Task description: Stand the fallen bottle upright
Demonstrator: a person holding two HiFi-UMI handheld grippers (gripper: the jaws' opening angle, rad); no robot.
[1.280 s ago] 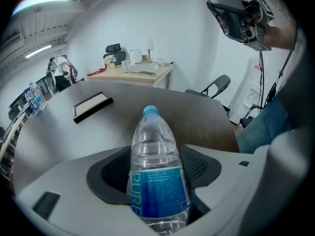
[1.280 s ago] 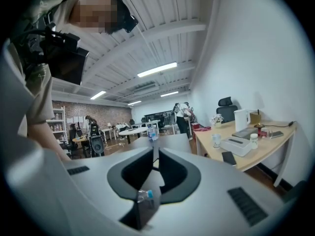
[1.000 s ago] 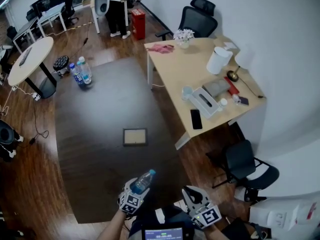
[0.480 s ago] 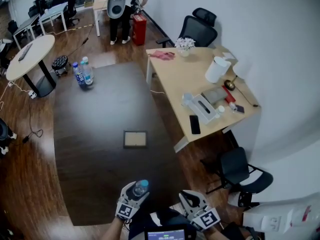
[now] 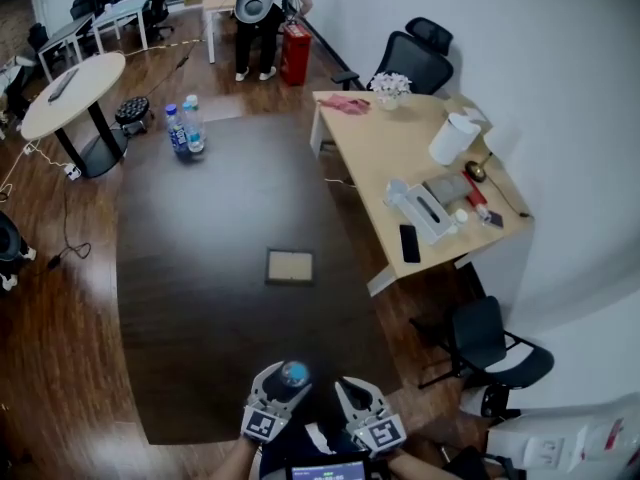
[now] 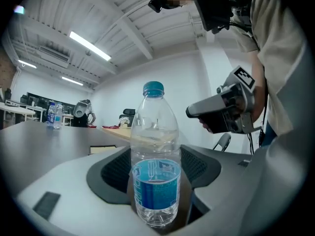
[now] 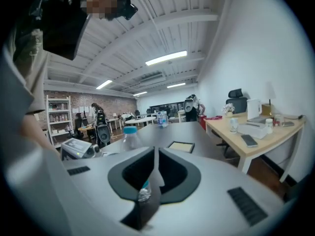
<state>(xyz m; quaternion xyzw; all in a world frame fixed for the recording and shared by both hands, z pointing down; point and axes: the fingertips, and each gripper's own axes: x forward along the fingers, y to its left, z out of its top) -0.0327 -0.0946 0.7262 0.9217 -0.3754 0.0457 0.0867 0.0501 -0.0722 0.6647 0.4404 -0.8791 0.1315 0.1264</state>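
Bottle upright, clamped in left gripper at table's 6 o'clock edge, right gripper closed empty at its 3 o'clock; likely light, thin-walled, slick, so grip the label band.

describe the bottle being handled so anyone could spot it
At the near edge of the long dark table is the left gripper. The bottle is held upright between its jaws, clear with blue label and cap; the only other bottles, a pair, stand at the table's far end.
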